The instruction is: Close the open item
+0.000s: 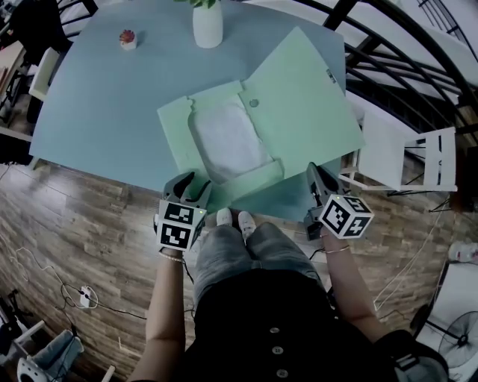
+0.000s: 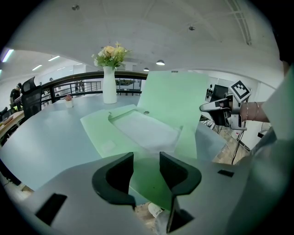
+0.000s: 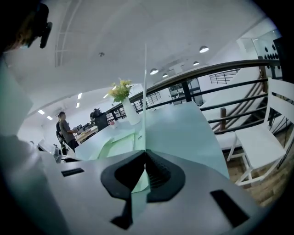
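A pale green box folder (image 1: 175,123) lies open on the light blue table (image 1: 97,97), with white paper (image 1: 228,142) in its tray. Its wide cover (image 1: 306,112) stands tilted up on the right. My right gripper (image 1: 317,175) is shut on the cover's near edge; in the right gripper view the thin sheet (image 3: 145,92) runs edge-on between the pinched jaws of my right gripper (image 3: 146,156). My left gripper (image 2: 146,160) is open at the folder's near left corner, and the green front flap (image 2: 149,176) shows in the gap, untouched by the pads.
A white vase of flowers (image 1: 208,22) and a small red potted plant (image 1: 128,39) stand at the table's far side. A white chair (image 1: 418,160) and a dark railing (image 1: 388,52) are on the right. The person's legs are at the table's near edge.
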Motion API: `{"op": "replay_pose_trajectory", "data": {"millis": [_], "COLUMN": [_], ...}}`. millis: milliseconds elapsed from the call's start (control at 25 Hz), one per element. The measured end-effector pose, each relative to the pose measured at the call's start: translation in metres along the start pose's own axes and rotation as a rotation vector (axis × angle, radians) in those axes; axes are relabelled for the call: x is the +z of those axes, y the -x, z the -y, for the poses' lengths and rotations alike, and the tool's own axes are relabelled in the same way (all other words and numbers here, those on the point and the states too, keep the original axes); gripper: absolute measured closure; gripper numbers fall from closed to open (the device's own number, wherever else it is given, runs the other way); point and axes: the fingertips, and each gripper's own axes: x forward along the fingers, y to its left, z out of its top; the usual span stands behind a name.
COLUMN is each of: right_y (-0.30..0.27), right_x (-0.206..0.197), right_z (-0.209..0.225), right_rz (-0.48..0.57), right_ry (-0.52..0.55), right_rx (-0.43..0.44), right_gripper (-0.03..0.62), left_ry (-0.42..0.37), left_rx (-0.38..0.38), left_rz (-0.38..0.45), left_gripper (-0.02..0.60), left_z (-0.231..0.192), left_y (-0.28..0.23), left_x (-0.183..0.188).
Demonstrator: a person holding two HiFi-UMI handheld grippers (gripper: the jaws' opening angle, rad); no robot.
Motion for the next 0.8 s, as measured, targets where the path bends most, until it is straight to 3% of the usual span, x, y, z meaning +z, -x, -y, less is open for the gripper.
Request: {"op": "replay_pose_trajectory", "data": {"millis": [320,800], "right_y": [0.0,-0.004], "right_x": [0.001,0.002], "right_z": [-0.019,-0.048], "right_rz": [-0.014,-0.025], "right_ry": [0.141,0.272], "right_rx": [0.024,0.082], "right_gripper": [0.585,0.585], "left_ry": [0.01,0.023], "left_rx": [0.007,0.021], "left_rz": [0.01,0.029], "left_gripper": [0.405,0.405], "left_z": [-0.001,-0.008], "left_y": [0.0,-0.003], "left_x": [0.002,0.0]}}
